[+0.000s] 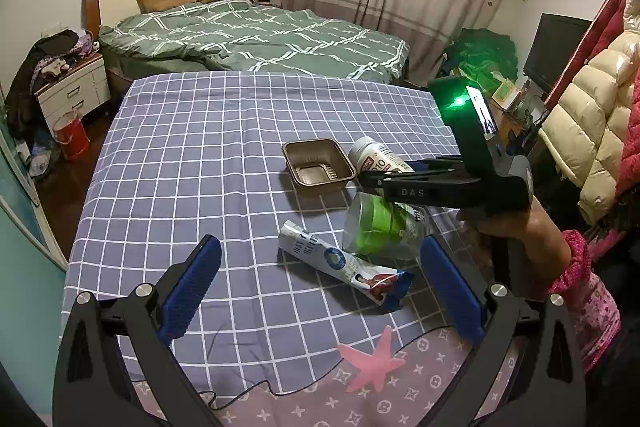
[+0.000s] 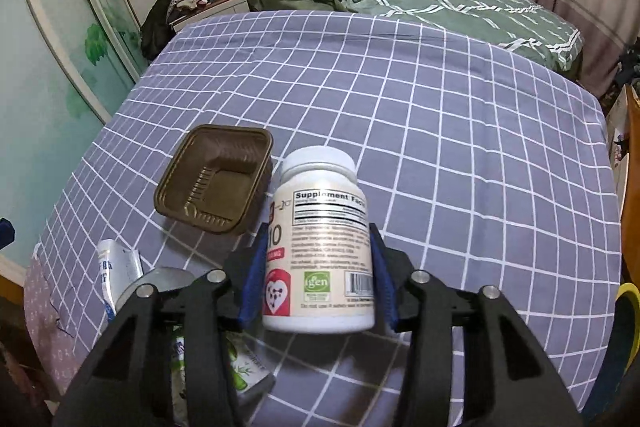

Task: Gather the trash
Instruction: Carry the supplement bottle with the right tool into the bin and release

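Trash lies on a checked cloth [image 1: 200,131]: a brown tray [image 1: 318,167], a white pill bottle [image 1: 376,157], a clear jar [image 1: 380,227] with green inside and a wrapper [image 1: 344,265] nearest the camera. The left gripper [image 1: 320,283] hangs released above them, its blue pads [image 1: 192,287] wide apart. From the right wrist, the right gripper [image 2: 318,279] has its blue pads [image 2: 254,279] against both sides of the pill bottle [image 2: 320,247], just right of the brown tray [image 2: 216,179].

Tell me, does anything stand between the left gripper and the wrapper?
Nothing visible does. The wrapper lies on the cloth straight ahead of the open left gripper. The jar lies behind it, not in the way.
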`<control>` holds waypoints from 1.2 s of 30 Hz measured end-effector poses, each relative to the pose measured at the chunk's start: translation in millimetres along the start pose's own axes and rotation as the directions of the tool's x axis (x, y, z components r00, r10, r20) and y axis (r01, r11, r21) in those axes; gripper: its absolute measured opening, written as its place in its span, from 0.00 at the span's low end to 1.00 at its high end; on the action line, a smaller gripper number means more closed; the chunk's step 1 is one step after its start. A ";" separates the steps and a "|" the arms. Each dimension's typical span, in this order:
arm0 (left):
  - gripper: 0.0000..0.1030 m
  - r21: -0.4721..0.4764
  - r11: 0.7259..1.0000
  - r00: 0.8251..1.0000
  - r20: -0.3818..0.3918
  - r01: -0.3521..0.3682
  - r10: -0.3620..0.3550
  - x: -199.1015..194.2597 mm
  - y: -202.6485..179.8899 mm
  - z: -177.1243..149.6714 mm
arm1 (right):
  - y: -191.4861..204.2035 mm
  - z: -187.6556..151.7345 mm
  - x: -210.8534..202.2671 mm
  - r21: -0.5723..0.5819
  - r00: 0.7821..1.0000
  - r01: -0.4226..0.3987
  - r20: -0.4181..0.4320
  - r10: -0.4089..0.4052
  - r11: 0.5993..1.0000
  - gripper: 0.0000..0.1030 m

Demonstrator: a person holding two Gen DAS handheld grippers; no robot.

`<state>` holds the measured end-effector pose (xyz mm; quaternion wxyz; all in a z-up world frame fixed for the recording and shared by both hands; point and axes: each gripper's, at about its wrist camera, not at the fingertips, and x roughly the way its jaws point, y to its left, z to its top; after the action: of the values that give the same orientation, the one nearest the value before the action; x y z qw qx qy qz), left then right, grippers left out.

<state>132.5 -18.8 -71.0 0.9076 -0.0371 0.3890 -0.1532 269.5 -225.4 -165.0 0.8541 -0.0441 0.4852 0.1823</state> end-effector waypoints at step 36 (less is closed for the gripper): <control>0.95 0.083 0.996 0.996 -0.076 0.043 -0.037 38.6 -33.2 -2.1 | -226.2 -132.2 -135.2 0.438 0.956 0.239 0.052 -0.290 0.867 0.43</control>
<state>147.8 -62.1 -93.1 0.8901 -0.0008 0.4147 -0.1891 179.6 -505.4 -143.2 0.8865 0.0883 0.4520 -0.0447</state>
